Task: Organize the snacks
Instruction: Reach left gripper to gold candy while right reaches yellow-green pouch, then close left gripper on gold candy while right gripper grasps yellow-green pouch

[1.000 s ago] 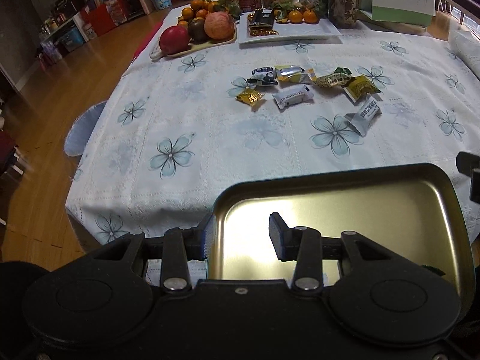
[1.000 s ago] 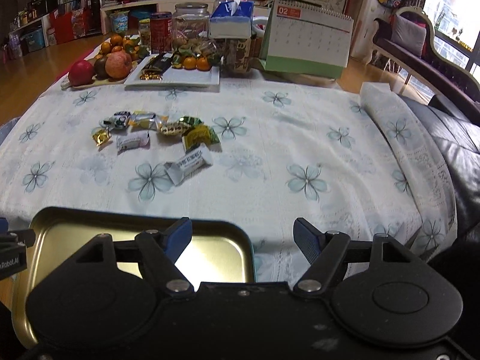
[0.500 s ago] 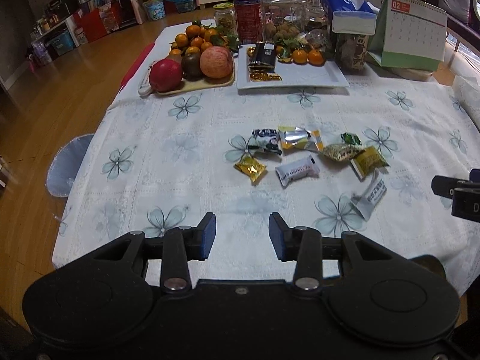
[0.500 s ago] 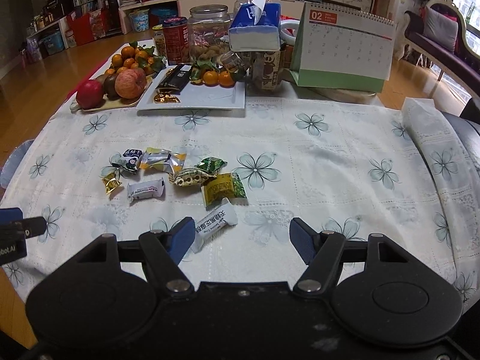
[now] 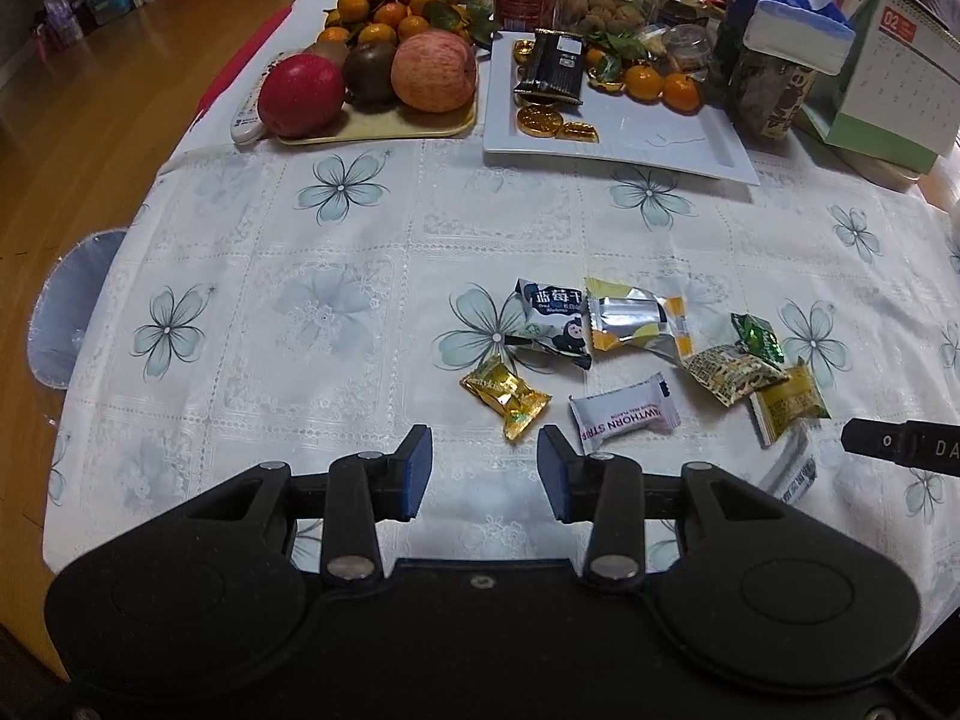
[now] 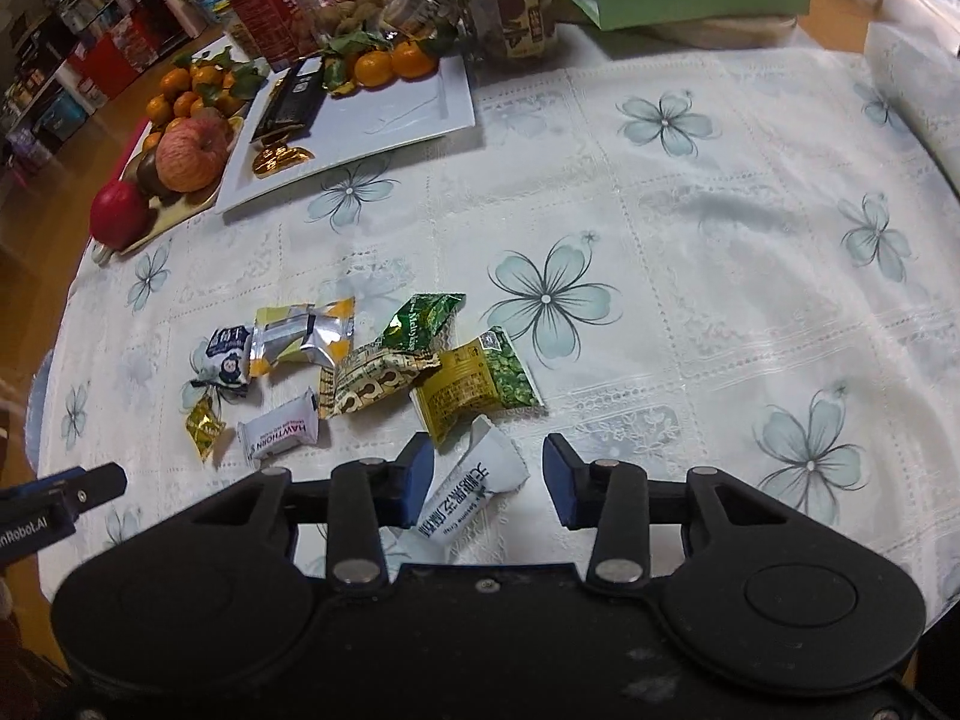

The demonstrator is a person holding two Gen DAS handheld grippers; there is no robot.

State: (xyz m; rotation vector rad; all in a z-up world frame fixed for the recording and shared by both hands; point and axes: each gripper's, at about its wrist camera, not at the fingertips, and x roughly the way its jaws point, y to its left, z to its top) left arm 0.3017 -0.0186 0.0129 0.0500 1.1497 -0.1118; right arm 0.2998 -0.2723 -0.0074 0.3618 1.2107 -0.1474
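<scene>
A long white snack packet [image 6: 474,495] with blue printing lies flat on the flowered tablecloth [image 6: 720,252], at the near edge of a loose scatter of wrapped snacks. Its long axis runs away from the viewer and tilts a little to the right, so one end points toward the right gripper's body and the other toward the rest of the pile. The packet sits directly between the two blue-padded fingers of the right gripper [image 6: 485,483], closer to the left finger [image 6: 414,480], which looks to be touching or nearly touching its edge; the right finger stands clear of it. This gripper is spread wide and has not taken hold of anything. It is by far the nearer tool to this packet. Just beyond lie a yellow-green packet [image 6: 477,390], a patterned tan packet [image 6: 375,384] and a white hawthorn strip packet [image 6: 279,432]. The left gripper [image 5: 483,474] hovers to the left of the pile, also spread wide and empty, with a gold-wrapped candy [image 5: 506,399] just ahead of its fingertips. Farther back stand a white plate [image 5: 660,138] and a tray of fruit [image 5: 372,126].
</scene>
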